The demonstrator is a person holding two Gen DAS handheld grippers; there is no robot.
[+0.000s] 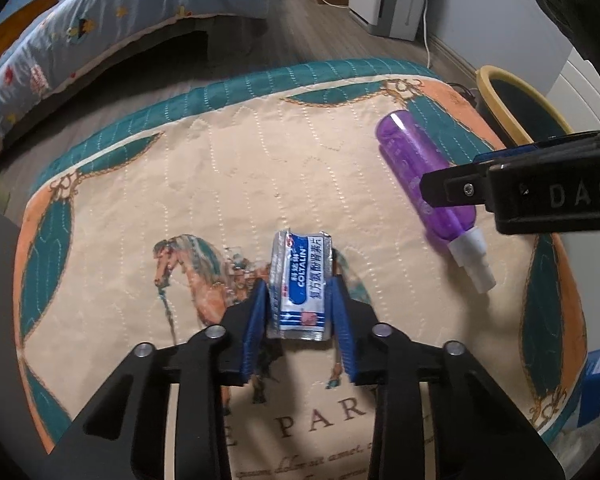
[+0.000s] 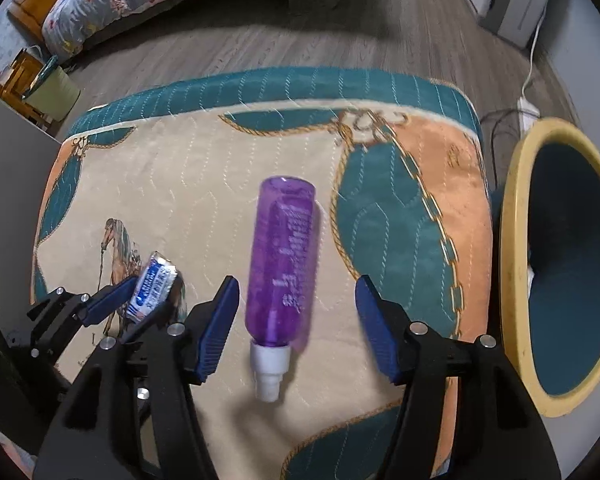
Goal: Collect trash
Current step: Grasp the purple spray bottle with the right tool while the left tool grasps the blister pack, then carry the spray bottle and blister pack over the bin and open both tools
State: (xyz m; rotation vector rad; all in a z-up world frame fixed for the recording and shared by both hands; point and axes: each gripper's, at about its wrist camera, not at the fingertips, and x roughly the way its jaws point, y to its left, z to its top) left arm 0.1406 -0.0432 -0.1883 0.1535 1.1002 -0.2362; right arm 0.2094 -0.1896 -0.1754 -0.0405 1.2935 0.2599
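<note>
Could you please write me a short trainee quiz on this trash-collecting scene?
1. True or false: the left tongs are shut on the blister pack.
2. What lies between the open right tongs?
A. a cup
B. the purple spray bottle
C. a sock
3. Fill in: the yellow-rimmed bin stands beside the ____ edge of the quilted mat in the right wrist view.

Key:
1. True; the blue pads press on its sides.
2. B; the pads do not touch it.
3. Right.
</note>
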